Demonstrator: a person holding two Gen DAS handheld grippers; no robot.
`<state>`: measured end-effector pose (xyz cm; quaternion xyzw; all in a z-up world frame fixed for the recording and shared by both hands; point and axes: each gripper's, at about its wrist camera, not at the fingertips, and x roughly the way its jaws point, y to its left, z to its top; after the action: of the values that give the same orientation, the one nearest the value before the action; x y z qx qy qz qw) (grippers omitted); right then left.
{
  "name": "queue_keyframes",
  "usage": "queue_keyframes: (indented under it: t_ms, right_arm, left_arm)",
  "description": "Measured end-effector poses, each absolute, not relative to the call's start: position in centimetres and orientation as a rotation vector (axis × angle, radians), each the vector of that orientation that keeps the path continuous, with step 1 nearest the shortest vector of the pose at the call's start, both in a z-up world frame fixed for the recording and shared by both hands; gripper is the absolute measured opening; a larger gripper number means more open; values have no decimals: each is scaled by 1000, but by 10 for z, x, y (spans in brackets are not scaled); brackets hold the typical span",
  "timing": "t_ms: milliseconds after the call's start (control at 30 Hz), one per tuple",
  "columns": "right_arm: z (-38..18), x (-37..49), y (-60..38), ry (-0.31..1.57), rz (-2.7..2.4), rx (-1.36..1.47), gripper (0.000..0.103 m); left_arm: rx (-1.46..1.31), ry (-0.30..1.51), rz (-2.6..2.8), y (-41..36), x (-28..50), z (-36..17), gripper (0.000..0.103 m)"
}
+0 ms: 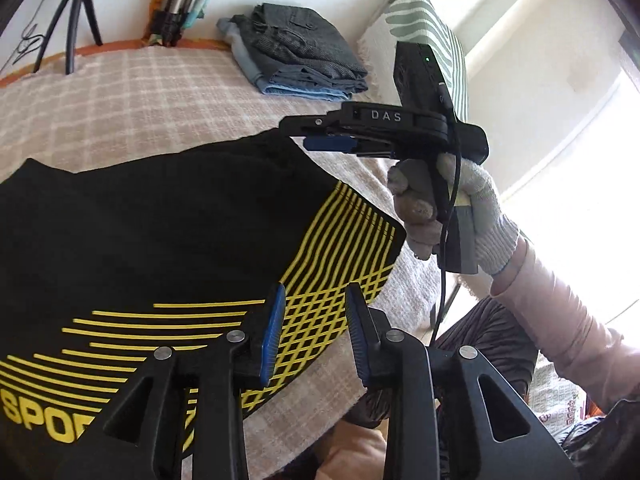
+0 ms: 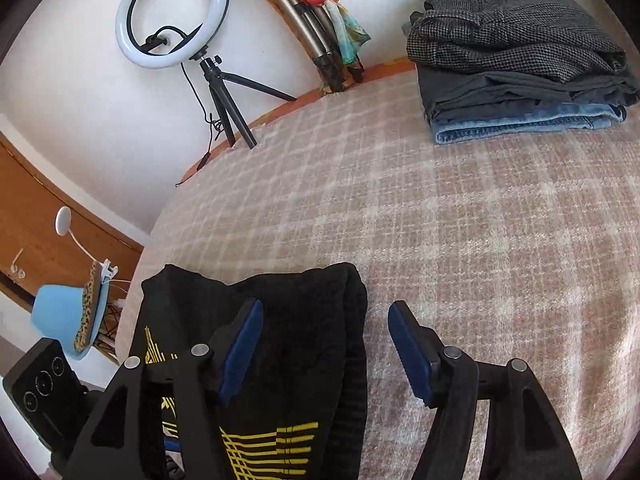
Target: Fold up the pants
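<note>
Black pants (image 1: 168, 240) with yellow stripes and yellow lettering lie folded on the checked blanket (image 1: 132, 100). They also show in the right wrist view (image 2: 296, 328). My left gripper (image 1: 314, 328) is open and empty above the pants' striped corner near the bed's front edge. My right gripper (image 2: 326, 344) is open and empty, its fingers apart over the pants' far right edge. In the left wrist view the right gripper (image 1: 320, 140) hovers just above the pants' far corner, held by a gloved hand (image 1: 452, 212).
A stack of folded pants (image 2: 516, 56) sits at the back of the bed, also in the left wrist view (image 1: 296, 52). A ring light on a tripod (image 2: 176, 16) stands at the back left. A striped pillow (image 1: 424, 20) leans on the right.
</note>
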<state>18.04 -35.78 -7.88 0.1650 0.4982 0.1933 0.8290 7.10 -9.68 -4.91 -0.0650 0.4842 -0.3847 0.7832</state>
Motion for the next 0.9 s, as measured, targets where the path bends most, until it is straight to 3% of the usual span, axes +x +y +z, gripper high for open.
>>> queue_keyframes:
  t_ms: [267, 300, 333, 467, 667, 733, 867, 900]
  right_arm:
    - [-97, 195, -364, 1059, 498, 364, 67]
    - [-99, 196, -364, 1063, 522, 389, 62]
    - [-102, 197, -362, 1074, 539, 407, 49]
    - [-101, 193, -347, 1065, 515, 370, 30]
    - [-74, 179, -332, 948, 305, 242, 20]
    - [-75, 179, -328, 961, 300, 214, 21]
    - [-74, 181, -318, 997, 245, 146, 43]
    - [-69, 180, -315, 983, 244, 137, 43]
  left_arm:
    - [-184, 1032, -278, 83, 89, -65, 29]
    - [-216, 1034, -224, 105, 87, -70, 29]
    - [-248, 1034, -171, 126, 86, -75, 29]
    - [-389, 1045, -89, 174, 78, -90, 29]
    - [-330, 1043, -66, 172, 68, -91, 29]
    - [-301, 1042, -74, 171, 59, -90, 29]
    - [-238, 1048, -68, 165, 51, -91, 29]
    - [-235, 1044, -69, 164, 49, -90, 29]
